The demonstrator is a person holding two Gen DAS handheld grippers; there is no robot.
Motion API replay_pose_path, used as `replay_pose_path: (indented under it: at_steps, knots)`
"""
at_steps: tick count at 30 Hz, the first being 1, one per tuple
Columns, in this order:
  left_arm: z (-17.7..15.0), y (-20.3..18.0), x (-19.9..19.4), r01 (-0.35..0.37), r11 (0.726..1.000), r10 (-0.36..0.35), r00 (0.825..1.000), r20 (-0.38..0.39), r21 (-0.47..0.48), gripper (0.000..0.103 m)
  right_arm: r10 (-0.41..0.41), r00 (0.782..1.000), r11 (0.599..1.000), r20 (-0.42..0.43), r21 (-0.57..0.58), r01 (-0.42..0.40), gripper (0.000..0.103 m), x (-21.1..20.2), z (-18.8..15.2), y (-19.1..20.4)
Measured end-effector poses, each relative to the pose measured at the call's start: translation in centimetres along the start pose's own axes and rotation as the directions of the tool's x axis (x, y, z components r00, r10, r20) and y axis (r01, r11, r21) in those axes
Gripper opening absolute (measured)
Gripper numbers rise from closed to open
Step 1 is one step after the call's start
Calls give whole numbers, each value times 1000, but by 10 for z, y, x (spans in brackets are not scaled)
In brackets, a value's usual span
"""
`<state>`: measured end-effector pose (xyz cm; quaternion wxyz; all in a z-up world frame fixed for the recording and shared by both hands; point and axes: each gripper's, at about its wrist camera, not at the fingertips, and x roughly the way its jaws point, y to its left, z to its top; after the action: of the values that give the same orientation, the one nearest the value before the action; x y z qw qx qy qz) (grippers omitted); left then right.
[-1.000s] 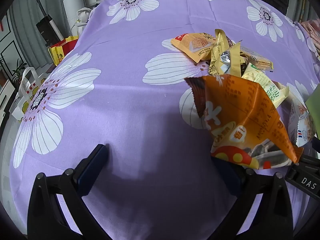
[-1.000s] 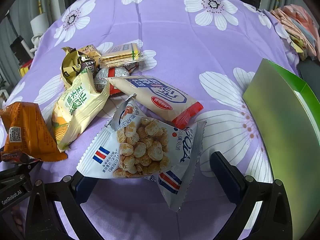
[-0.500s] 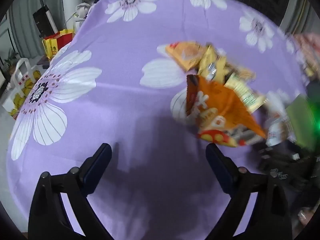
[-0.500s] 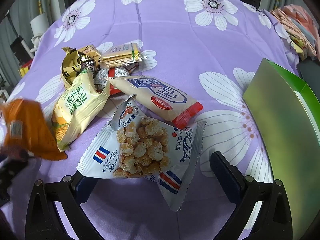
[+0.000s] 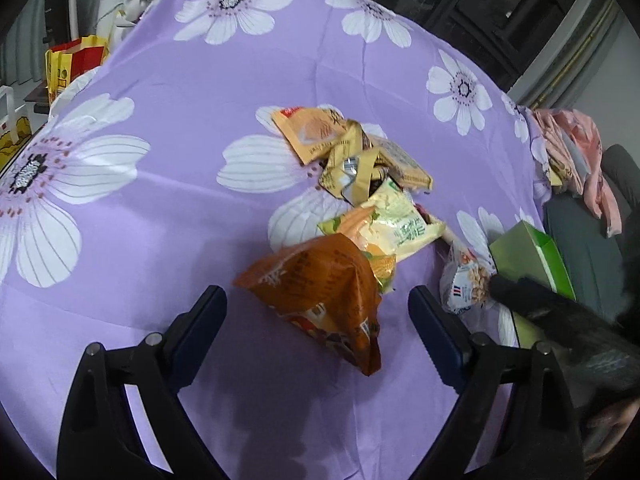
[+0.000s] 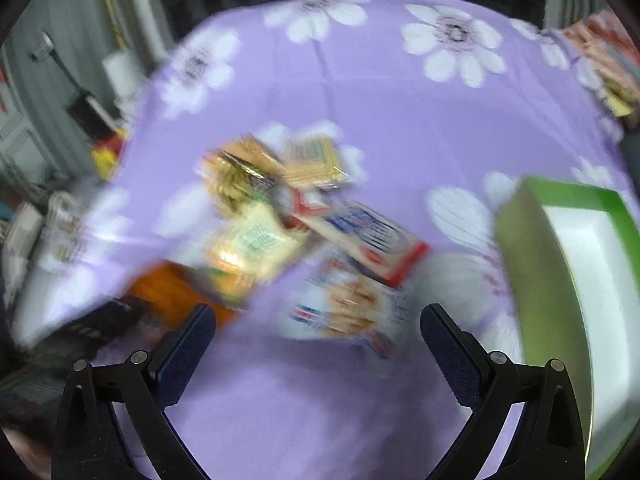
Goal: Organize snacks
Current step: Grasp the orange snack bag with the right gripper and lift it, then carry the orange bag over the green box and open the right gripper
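Observation:
A pile of snack packets lies on the purple flowered cloth. An orange packet lies nearest, between the wide-open fingers of my left gripper, which holds nothing. Behind it lie a pale yellow corn packet, gold wrappers and an orange-tan packet. A white packet of nuts lies to the right. My right gripper is open and empty, just short of the nuts packet. The right wrist view is blurred. A green box stands open at the right.
A long white-and-blue packet with a red end lies behind the nuts. Pink folded cloth sits at the far right table edge. Red and yellow bags stand beyond the left edge. The green box also shows in the left wrist view.
The orange packet has gone from hanging at my left gripper's right finger to lying on the cloth between the open fingers. My right gripper has pulled back and up, showing the box's inside.

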<state>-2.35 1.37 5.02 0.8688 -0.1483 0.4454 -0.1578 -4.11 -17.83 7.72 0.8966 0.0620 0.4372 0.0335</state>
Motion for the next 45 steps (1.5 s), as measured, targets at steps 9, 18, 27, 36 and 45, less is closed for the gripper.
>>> replay_pose_path:
  at_steps: [9, 18, 27, 36, 45]
  knots:
    - [-6, 6, 24, -3, 999, -1, 997, -83, -45, 74, 335, 925, 936, -178, -47, -348, 74, 55, 33, 47]
    - [-10, 1, 25, 27, 1000, -27, 998, -61, -14, 49, 471, 841, 877, -267, 39, -479, 56, 96, 21, 51]
    - [-4, -48, -29, 190, 971, -200, 978, 53, 143, 47, 422, 905, 907, -55, 19, -421, 49, 7, 19, 30]
    - [-3, -162, -36, 336, 864, -359, 933, -9, 374, 47, 228, 953, 956, 201, 140, -259, 49, -85, 12, -48]
    - [-20, -269, 13, 460, 739, -422, 885, -196, 492, 47, 65, 958, 892, 279, 414, -181, 49, -122, -13, -167]
